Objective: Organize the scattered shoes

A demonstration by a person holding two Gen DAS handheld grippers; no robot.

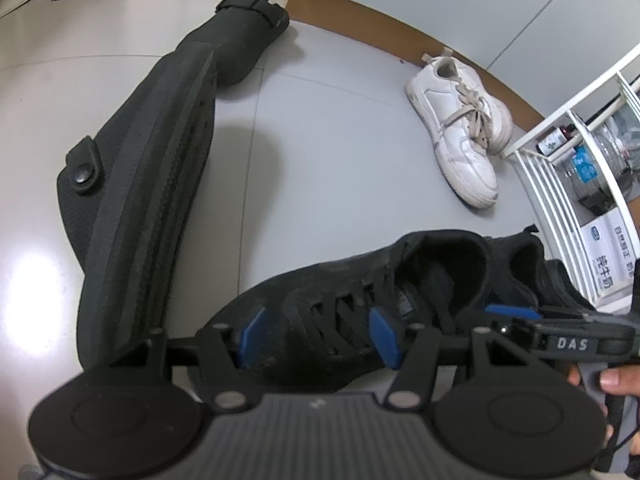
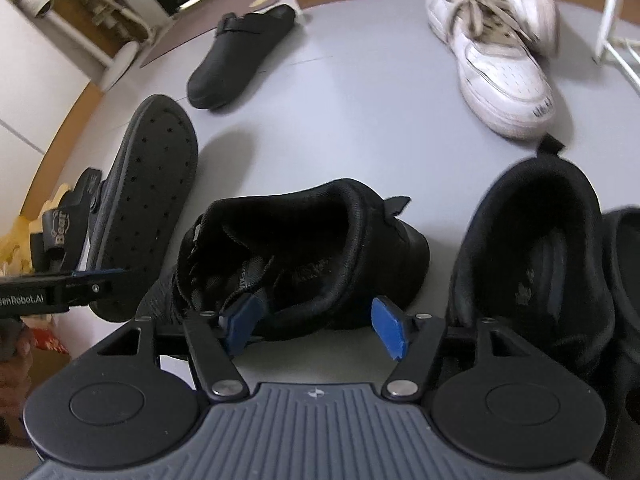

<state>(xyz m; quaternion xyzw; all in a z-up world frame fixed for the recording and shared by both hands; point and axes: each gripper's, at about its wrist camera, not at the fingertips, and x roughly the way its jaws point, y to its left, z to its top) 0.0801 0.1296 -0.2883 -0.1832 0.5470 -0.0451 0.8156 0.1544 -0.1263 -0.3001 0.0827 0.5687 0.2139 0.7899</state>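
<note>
Left wrist view: left gripper (image 1: 316, 334) jaws pinch black sneaker (image 1: 360, 304) at laces on floor (image 1: 340, 128), toe toward camera, heel away.
Right wrist view: right gripper (image 2: 316, 326) jaws spread, loose at same sneaker's (image 2: 304, 256) collar; heel points away.

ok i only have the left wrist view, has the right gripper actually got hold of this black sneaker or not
observer: no, the right gripper is open; one pad is beside the black sneaker at its collar, the other is clear of it
operator: is its heel down
observer: looks so, the heel end seems to rest on the grey floor
operator: anything past the second black sneaker
observer: yes, another dark shoe sits close beside the second black sneaker, cut off by the picture's edge
</note>
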